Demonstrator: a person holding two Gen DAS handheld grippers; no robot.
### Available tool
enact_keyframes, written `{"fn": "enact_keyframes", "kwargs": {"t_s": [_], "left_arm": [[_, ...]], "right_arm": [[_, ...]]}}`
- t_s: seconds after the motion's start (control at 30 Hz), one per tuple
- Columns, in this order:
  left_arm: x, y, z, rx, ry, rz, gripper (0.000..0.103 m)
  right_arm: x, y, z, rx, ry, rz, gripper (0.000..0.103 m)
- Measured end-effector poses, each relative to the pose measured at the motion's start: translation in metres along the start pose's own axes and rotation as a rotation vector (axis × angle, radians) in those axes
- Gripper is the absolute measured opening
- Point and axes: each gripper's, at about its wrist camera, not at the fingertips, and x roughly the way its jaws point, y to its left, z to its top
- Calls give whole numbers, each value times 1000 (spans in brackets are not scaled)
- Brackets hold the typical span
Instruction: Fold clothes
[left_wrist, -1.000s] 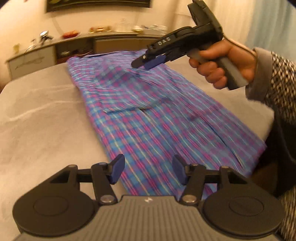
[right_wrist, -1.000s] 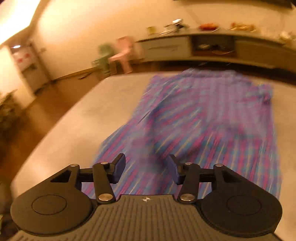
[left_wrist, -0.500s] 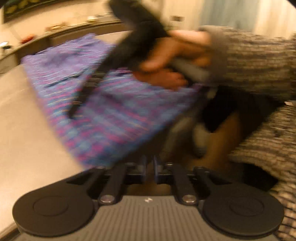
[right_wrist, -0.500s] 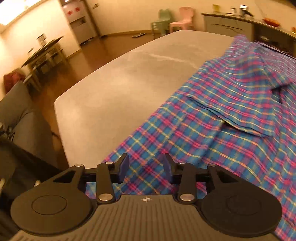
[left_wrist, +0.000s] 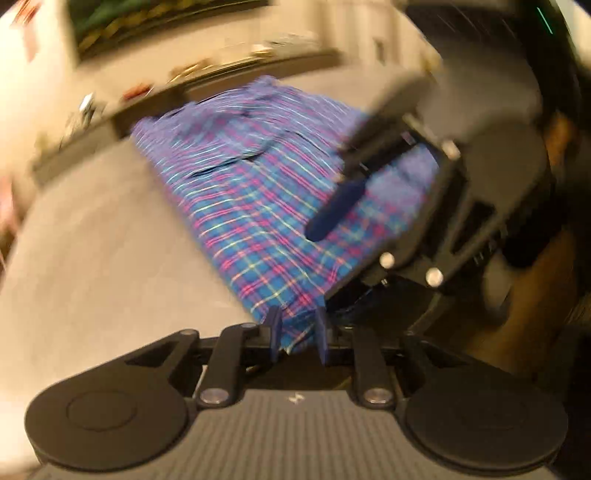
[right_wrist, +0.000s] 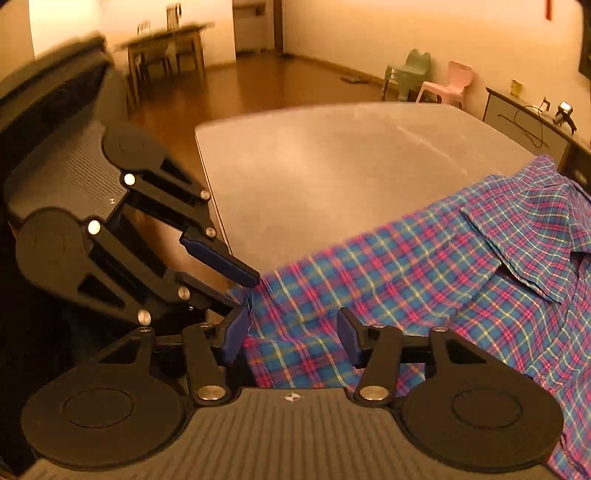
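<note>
The left gripper (left_wrist: 297, 334) sat at the near corner of the blue, pink and yellow plaid cotton shirt (left_wrist: 258, 206), its two blue-padded fingers (left_wrist: 274, 332) standing a little apart with the hem corner lying between them; the left wrist view was blurred, so I could not tell whether the pads pressed the cloth or only flanked it. In the right wrist view the same left gripper (right_wrist: 245, 291) came in from the left edge, its upper finger above the frayed corner of the shirt (right_wrist: 424, 266) and its lower finger at the corner's underside. The shirt lay spread across the pale grey, smooth-topped counter (right_wrist: 332, 162), running from the near edge toward the far right, with a folded flap resting on its upper part. The right gripper (right_wrist: 291, 339) hung over the near hem just beside the left one, its fingers spread wide apart with plaid cloth showing in the gap and neither pad clearly touching it. Farther back stood a small green plastic chair (right_wrist: 408, 72) and a small pink plastic chair (right_wrist: 448, 85) on the brown wooden floor (right_wrist: 258, 85).
</note>
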Motion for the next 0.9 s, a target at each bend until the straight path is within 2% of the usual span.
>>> {"fn": "enact_keyframes", "kwargs": {"t_s": [0.07, 0.2, 0.23, 0.43, 0.47, 0.5, 0.57, 0.6, 0.63, 0.7, 0.77, 0.8, 0.87, 0.9], "left_arm": [[5, -5, -2, 61, -3, 10, 19], [5, -4, -6, 79, -1, 17, 12], [3, -4, -7, 75, -1, 14, 2], [-23, 1, -9, -11, -23, -44, 0], [-29, 11, -9, -69, -44, -39, 1], [-36, 30, -8, -172, -81, -18, 4], [-41, 62, -7, -350, -122, 5, 12], [-37, 72, -6, -406, -114, -1, 16], [-30, 76, -4, -432, -94, -20, 16], [-11, 74, 3, -429, -37, -62, 18], [10, 66, 9, -407, 22, -72, 17], [20, 64, 13, -399, 49, -75, 17], [28, 61, 16, -399, 65, -73, 14], [30, 59, 16, -400, 68, -72, 9]], "right_arm": [[2, 0, -3, -17, 24, -20, 47], [2, -4, -7, -34, 30, -17, 39], [3, -4, -7, -43, 32, -17, 36], [5, -6, -10, -49, 37, -22, 35], [3, -2, -11, -63, 26, -29, 35], [0, 2, -11, -77, 14, -36, 36], [-5, 15, -12, -123, -11, -44, 43], [-8, 23, -13, -155, -25, -45, 51], [-5, 36, -15, -214, -34, -71, 55], [5, 61, -21, -349, -48, -146, 54], [23, 80, -30, -459, -36, -228, 44], [32, 87, -36, -507, -24, -266, 26], [37, 99, -45, -602, -45, -352, 14], [38, 103, -48, -640, -50, -385, 4]]}}
